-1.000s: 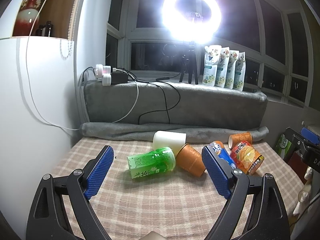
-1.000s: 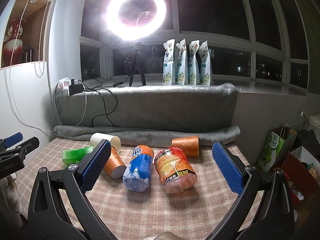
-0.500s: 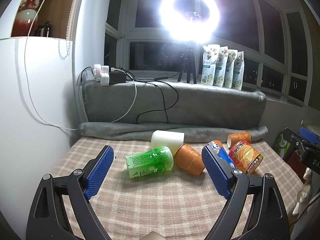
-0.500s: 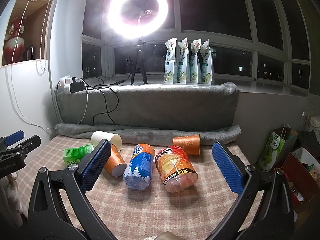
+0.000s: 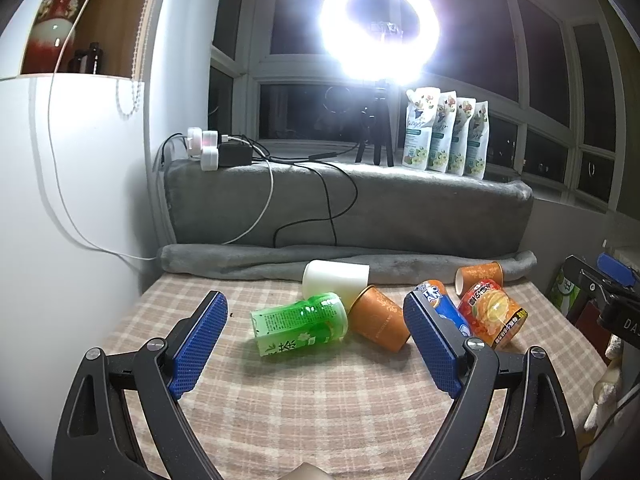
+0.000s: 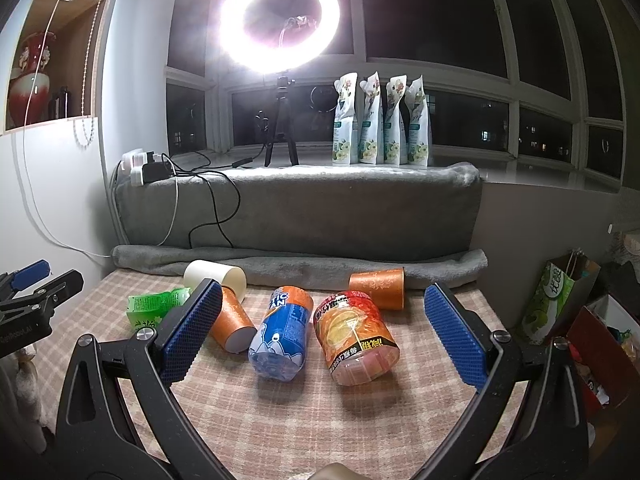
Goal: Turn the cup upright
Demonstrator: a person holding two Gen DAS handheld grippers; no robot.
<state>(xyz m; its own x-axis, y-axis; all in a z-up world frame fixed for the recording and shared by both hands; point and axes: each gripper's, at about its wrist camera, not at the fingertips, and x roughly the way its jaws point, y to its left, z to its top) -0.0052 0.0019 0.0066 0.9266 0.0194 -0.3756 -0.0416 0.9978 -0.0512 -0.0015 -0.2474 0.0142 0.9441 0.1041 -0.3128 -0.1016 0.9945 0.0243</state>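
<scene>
Several cups lie on their sides on the checked cloth. A green cup (image 5: 301, 325) lies in front of my open left gripper (image 5: 316, 344), with a white cup (image 5: 335, 282) and an orange cup (image 5: 380, 324) behind and right of it. My open right gripper (image 6: 320, 332) faces a blue-and-orange cup (image 6: 285, 334) and a red-orange cup (image 6: 354, 338). A second orange cup (image 6: 378, 288) lies behind them. The green cup (image 6: 154, 306), white cup (image 6: 214, 276) and first orange cup (image 6: 232, 322) show at the left of the right wrist view. Neither gripper touches anything.
A rolled grey blanket (image 6: 300, 266) borders the cloth at the back, below a grey padded ledge (image 5: 348, 208) with cables and chargers. A white wall (image 5: 72, 220) stands on the left. A paper bag (image 6: 560, 300) and boxes sit beyond the table's right edge.
Both grippers stay open and empty. The left view has shifted slightly, so the cups sit a little lower and left in it. No cup has moved.
</scene>
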